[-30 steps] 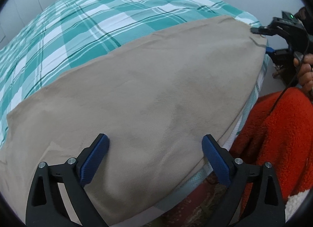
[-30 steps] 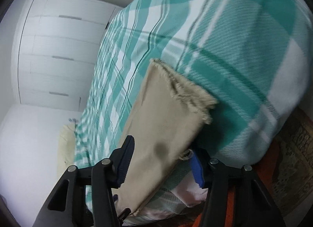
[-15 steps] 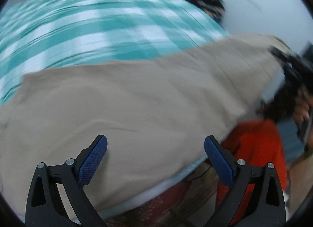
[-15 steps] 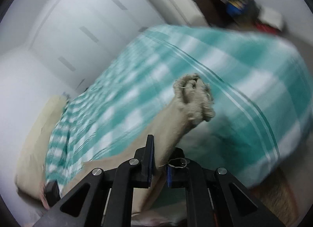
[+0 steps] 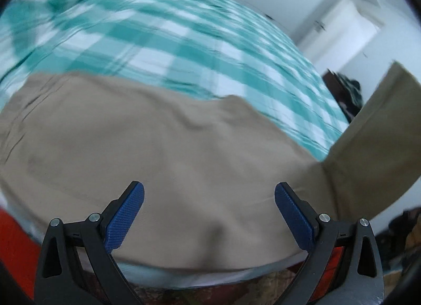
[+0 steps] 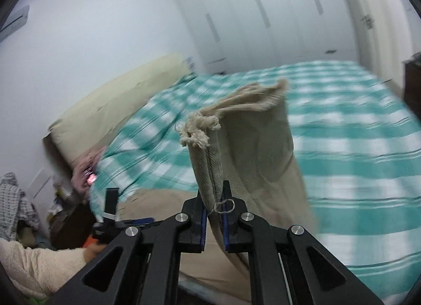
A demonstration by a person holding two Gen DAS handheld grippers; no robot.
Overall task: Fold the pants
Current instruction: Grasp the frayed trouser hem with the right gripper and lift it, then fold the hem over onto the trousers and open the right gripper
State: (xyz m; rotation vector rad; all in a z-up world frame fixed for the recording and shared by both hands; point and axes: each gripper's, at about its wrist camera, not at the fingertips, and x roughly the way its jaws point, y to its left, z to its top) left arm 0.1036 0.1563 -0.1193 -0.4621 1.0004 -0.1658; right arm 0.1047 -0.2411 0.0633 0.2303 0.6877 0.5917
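The jaws of the right gripper [image 6: 213, 223] are clamping together on the frayed hem end of the beige pants [image 6: 252, 152], holding that leg end lifted above the bed [image 6: 355, 147] so the fabric is standing up between the blue pads. The jaws of the left gripper [image 5: 209, 213] are standing wide apart, gripping nothing, hovering over the pants [image 5: 163, 147], which are lying spread across the near edge of the bed's teal-and-white checked cover [image 5: 163, 34]. At the right of the left wrist view, one part of the pants is rising off the bed. Both views are blurring.
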